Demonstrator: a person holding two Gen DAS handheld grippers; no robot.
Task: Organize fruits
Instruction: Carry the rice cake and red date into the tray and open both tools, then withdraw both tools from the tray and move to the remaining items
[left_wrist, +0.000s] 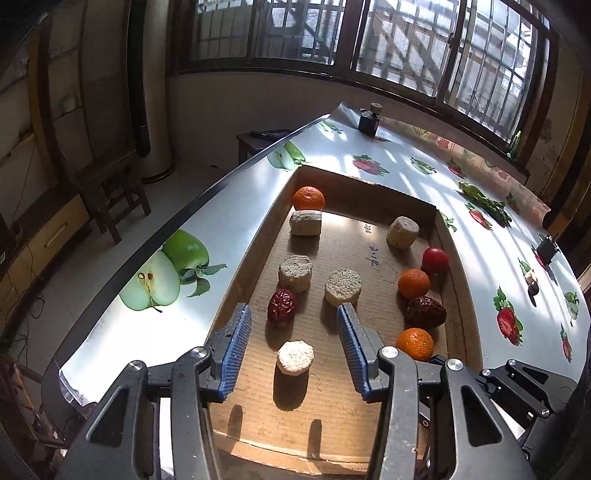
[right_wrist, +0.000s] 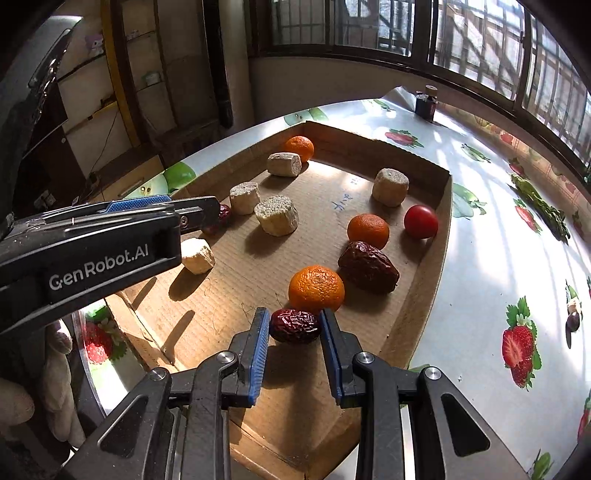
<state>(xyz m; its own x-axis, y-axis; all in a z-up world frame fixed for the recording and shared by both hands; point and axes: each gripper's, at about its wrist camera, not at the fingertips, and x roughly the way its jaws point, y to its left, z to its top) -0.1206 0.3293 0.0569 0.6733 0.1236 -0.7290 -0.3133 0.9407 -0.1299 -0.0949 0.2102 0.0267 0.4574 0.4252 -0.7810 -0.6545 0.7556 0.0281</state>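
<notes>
Right gripper (right_wrist: 293, 345) nearest the lens: jaws narrowed onto a wrinkled red date (right_wrist: 294, 325), blue pads pressed to both its ends, date carried just above the cardboard. Hovering at the near right part of the cardboard tray (right_wrist: 430, 258), just short of the near orange (right_wrist: 316, 288). Behind that, a bigger date (right_wrist: 368, 266), a second orange (right_wrist: 368, 230) and a red tomato (right_wrist: 420, 222), all bunched along the right wall. Looks like the fruit pile being built on that side, so the held date probably belongs there.

Left gripper (left_wrist: 291, 345): jaws partly open, nothing clamped. A pale cut chunk (left_wrist: 295, 357) sits on the tray floor between the pads with a clear gap either side. Another date (left_wrist: 282, 307) lies just past the left pad. Three more pale chunks stand mid-tray, a fifth tipped on its side beside a lone orange (left_wrist: 308, 198) at the far left corner, a sixth near the far right. Guess: chunks kept left and centre, fruit right.

Remaining by this reading: left date and far orange unsorted. Tray sits on a fruit-print tablecloth (left_wrist: 406, 173) under a sunlit window.
</notes>
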